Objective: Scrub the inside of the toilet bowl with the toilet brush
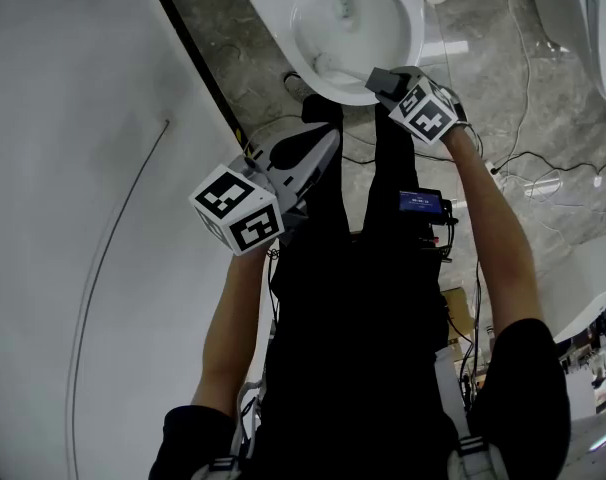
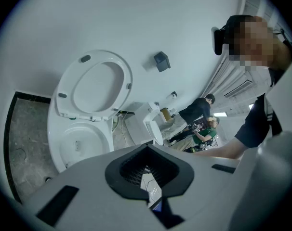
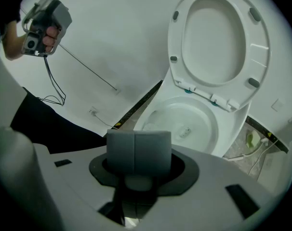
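- White toilet brush (image 1: 335,66): its pale handle runs from the right gripper (image 1: 383,80) down-left into the white ceramic toilet bowl (image 1: 407,20). The head sits low against the near inner wall. In the right gripper view only a whitish bit shows just past the fingertips.
- Right gripper (image 3: 139,150): fingers pressed almost together, with a single seam between the grey pads, pinching the brush handle. It is held over the bowl's near rim (image 3: 214,129).
- Left gripper (image 1: 308,153): fingers spread, with nothing between them. It is held back from the bowl, near the person's waist and beside the wall. In its own view (image 2: 147,170) floor shows through the gap.
- White oval toilet seat (image 3: 261,47): raised upright behind the bowl and leaning on the wall. It also shows in the left gripper view (image 2: 64,88).
- Surface: grey marbled stone floor (image 1: 503,78), crossed by thin loose cables (image 1: 543,158) on the right.
- Room: a plain white wall (image 1: 73,168) fills the left, with a black skirting strip (image 1: 198,58) at its foot. A small dark wall box (image 2: 161,61) sits right of the seat. Two people in the background (image 2: 199,112) are beside further white fixtures.
- Edges and open room: the bowl stands close against the skirting on its left. Open floor lies to its right, and another white fixture (image 1: 605,18) stands well apart at the far right.
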A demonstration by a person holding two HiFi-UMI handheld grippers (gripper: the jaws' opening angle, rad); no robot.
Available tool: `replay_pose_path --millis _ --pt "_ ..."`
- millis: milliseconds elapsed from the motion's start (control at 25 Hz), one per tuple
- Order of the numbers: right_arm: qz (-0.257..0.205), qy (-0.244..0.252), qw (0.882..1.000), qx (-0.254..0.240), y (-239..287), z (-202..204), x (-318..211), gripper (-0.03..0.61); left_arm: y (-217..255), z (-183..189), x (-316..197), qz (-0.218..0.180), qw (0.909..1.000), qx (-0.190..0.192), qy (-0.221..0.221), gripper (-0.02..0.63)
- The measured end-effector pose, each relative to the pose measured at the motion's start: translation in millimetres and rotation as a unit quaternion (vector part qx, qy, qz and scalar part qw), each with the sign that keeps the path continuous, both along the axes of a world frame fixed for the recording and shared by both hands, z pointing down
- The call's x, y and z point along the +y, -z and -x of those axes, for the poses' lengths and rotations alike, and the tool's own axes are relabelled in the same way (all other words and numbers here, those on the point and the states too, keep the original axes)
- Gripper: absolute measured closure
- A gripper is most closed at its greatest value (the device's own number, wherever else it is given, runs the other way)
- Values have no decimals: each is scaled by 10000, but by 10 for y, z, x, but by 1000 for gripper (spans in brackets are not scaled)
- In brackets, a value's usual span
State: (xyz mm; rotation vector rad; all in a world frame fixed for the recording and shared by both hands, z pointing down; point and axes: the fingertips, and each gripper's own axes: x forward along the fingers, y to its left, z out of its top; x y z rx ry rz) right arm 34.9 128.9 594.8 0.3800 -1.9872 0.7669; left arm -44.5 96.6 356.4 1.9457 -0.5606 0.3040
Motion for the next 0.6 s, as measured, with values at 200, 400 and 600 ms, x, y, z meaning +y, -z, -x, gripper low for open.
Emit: replay_pose_path --millis 200,400,600 --pt "6 219 9998 3 -13 -64 105 415 -42 -24 24 -5 10000 11 -37 603" --pt "40 501 9987 50 -2 -168 203 415 -63 -71 43 13 10000 2 -82 603" --pt "16 840 9963 200 -34 -298 268 416 -101 -92 54 38 9999 1 -114 603"
